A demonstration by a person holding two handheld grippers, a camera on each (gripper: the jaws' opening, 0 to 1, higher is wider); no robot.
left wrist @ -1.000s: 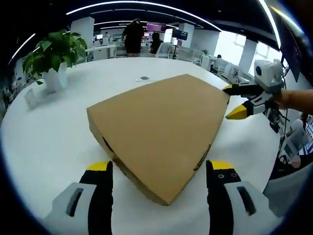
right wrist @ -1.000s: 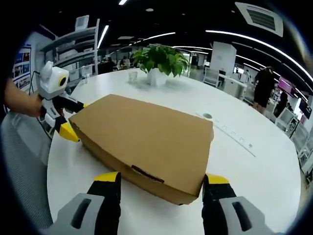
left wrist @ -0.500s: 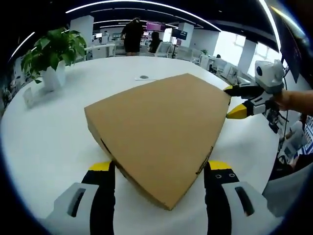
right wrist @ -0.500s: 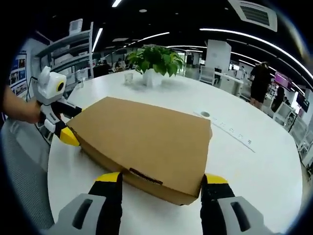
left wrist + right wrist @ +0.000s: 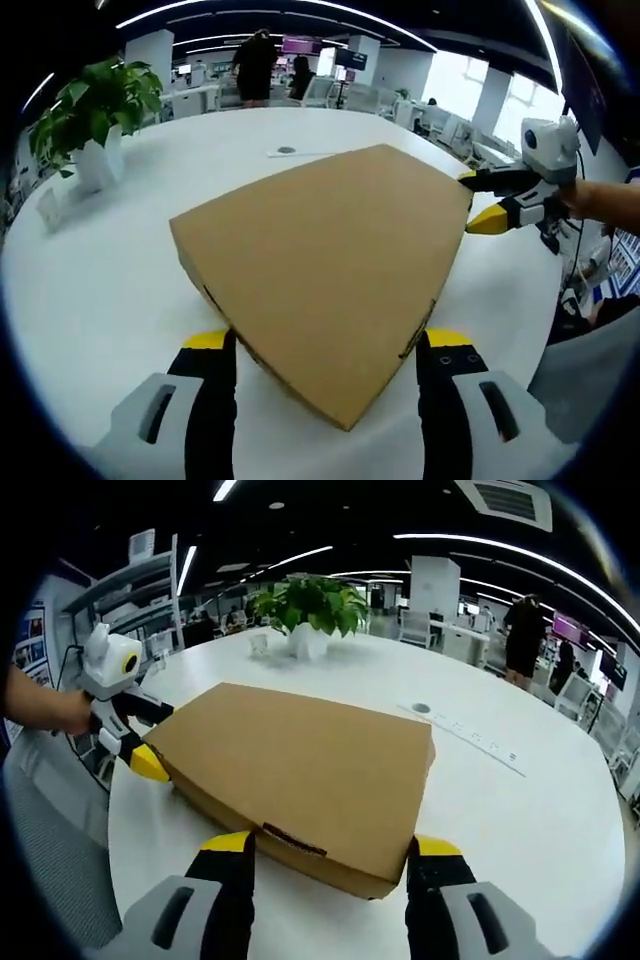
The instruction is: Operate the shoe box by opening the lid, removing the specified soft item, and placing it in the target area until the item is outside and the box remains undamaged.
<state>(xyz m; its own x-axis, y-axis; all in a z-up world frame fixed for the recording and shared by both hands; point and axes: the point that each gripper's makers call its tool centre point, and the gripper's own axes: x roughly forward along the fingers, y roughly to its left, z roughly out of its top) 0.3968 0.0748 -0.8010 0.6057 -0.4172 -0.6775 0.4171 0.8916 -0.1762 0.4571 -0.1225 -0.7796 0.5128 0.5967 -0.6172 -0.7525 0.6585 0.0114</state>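
Observation:
A shut brown cardboard shoe box (image 5: 320, 260) lies flat on the round white table (image 5: 90, 300). My left gripper (image 5: 328, 342) is open, its yellow-tipped jaws standing either side of the box's near corner. The same box (image 5: 300, 770) fills the middle of the right gripper view, where my right gripper (image 5: 330, 844) is open across the box's short end with its dark slot. The right gripper (image 5: 492, 200) also appears at the box's far right corner, and the left gripper (image 5: 135, 742) at its left corner. The soft item is hidden inside.
A potted plant (image 5: 95, 120) in a white pot stands at the table's far side, also seen as the plant (image 5: 308, 610). A round cable port (image 5: 422, 709) and a strip sit on the table beyond the box. People stand in the office behind. A hand holds each gripper.
Both grippers have crept slightly closer to the box; the views tilted a little. The lid stays shut and the box has not moved.

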